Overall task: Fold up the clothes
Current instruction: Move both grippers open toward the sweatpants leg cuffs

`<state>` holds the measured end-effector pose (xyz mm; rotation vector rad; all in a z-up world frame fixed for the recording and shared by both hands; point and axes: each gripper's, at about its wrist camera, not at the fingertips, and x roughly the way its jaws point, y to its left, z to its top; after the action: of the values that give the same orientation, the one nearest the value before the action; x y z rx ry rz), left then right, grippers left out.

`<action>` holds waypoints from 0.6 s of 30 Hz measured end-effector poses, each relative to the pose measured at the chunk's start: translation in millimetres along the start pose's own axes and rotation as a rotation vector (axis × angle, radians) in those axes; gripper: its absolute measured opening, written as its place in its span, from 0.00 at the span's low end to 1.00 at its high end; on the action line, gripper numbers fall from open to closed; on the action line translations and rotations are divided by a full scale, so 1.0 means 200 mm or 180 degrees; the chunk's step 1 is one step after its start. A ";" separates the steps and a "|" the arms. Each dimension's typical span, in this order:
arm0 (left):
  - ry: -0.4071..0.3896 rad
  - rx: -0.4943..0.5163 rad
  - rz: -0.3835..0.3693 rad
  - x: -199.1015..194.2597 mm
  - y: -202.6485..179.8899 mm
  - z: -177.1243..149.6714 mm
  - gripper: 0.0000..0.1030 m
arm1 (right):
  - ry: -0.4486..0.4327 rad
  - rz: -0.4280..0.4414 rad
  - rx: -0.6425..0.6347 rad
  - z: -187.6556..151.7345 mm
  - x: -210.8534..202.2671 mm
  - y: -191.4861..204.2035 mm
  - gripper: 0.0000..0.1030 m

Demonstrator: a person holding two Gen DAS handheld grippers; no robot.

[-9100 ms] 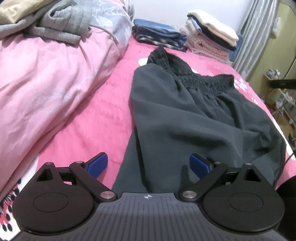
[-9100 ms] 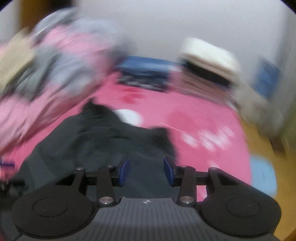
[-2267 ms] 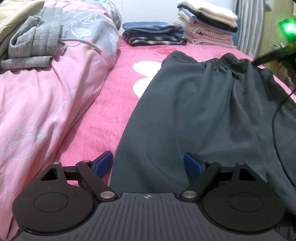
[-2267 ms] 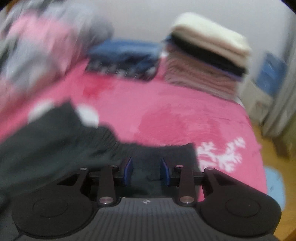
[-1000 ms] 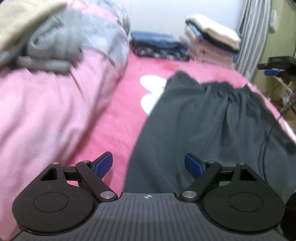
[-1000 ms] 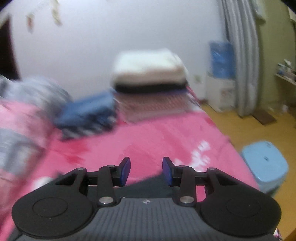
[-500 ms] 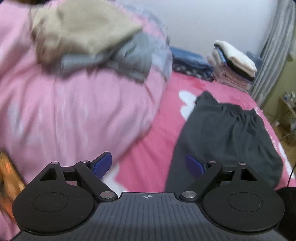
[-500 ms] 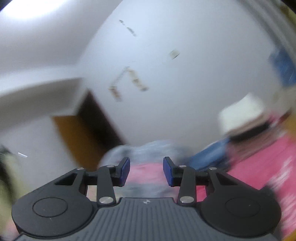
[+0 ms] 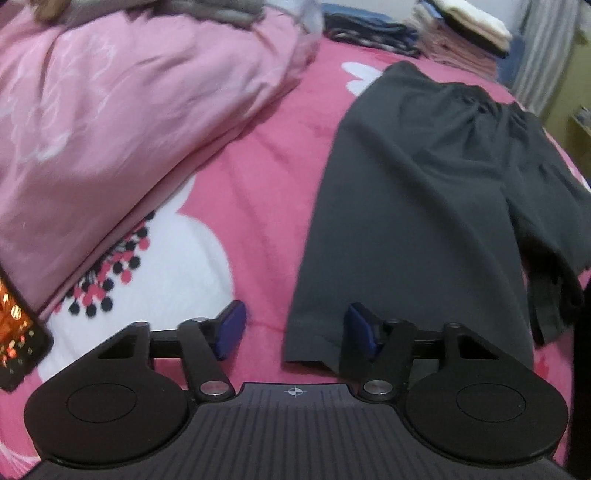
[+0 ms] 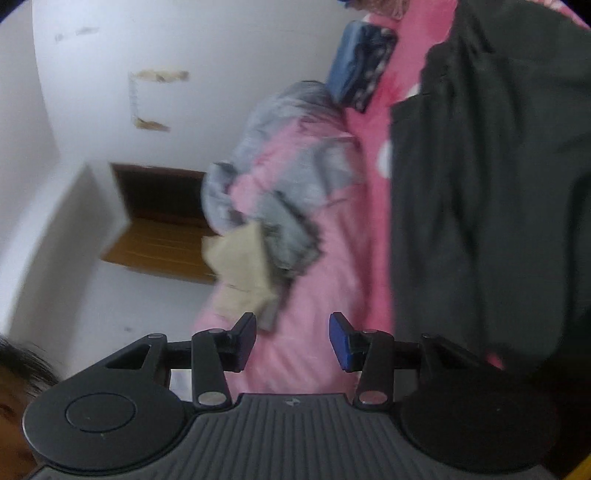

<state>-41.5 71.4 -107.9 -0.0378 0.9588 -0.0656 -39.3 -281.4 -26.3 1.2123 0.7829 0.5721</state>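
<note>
dark shorts flat on the pink bed, both grippers empty

dark grey shorts lie spread on the pink bedsheet, filling the right half of the left wrist view, waistband toward the upper right and the near leg hem at lower centre. the left gripper hangs over that hem corner: its right pad lies over the cloth edge, its left pad over bare sheet. its jaws have just been closing from the wide spread of half a second ago, yet a clear gap remains and the pads do not press the cloth. against the frame a second ago, this view now looks more steeply down at the bed, and a white flower print with black and red dots has come into the lower left, along with the corner of a dark object with orange specks at the left edge.

the pink duvet fills the upper left; folded stacks of clothes sit along the top edge.

the right wrist view has rolled sideways since a second ago, so the bed runs up the right of the frame. the right gripper has its jaws parted, just opened slightly, with nothing between them; the shorts lie at right, apart from it. a person's dark hair shows at the lower left edge.

no containers are visible.
</note>
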 end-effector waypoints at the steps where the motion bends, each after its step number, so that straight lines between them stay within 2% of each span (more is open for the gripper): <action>1: -0.0028 -0.0029 -0.0005 -0.01 0.01 0.00 0.36 | 0.0001 -0.0111 -0.0116 0.00 0.01 0.01 0.45; 2: -0.0056 -0.0059 -0.0009 -0.02 0.02 0.01 0.14 | 0.0001 -0.0225 -0.0238 0.00 0.02 0.03 0.45; 3: -0.0085 -0.0088 -0.0014 -0.03 0.03 0.01 0.07 | -0.0015 -0.0368 -0.0424 -0.01 0.04 0.06 0.45; 6: -0.0165 -0.0181 -0.0002 -0.06 0.06 0.03 0.03 | -0.0056 -0.0890 -0.1082 -0.05 0.09 0.16 0.45; 8: -0.0165 -0.0233 0.0188 -0.04 0.09 0.03 0.04 | -0.0025 -0.1167 -0.1385 -0.11 0.13 0.18 0.45; 10: -0.0140 -0.0221 0.0287 -0.03 0.10 0.03 0.06 | 0.0008 -0.1438 -0.1682 -0.18 0.16 0.19 0.45; 13: -0.0159 -0.0169 0.0400 -0.04 0.09 0.02 0.28 | 0.0093 -0.1586 -0.1950 -0.26 0.20 0.19 0.45; 14: -0.0248 -0.0119 0.0472 -0.06 0.09 0.02 0.38 | 0.0120 -0.1606 -0.2021 -0.28 0.20 0.19 0.45; 15: -0.0345 -0.0072 0.0536 -0.09 0.08 0.02 0.44 | 0.0148 -0.1627 -0.2092 -0.30 0.21 0.20 0.45; 16: -0.0464 -0.0021 0.0552 -0.13 0.08 0.01 0.46 | 0.0171 -0.1646 -0.2160 -0.31 0.22 0.20 0.45; 18: -0.0705 0.0155 0.0409 -0.23 0.05 -0.01 0.48 | 0.0150 -0.1663 -0.2229 -0.32 0.22 0.21 0.45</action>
<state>-69.3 83.9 -72.9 0.0604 0.7360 0.0335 -61.8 -198.1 -5.3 0.3291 0.8043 0.3856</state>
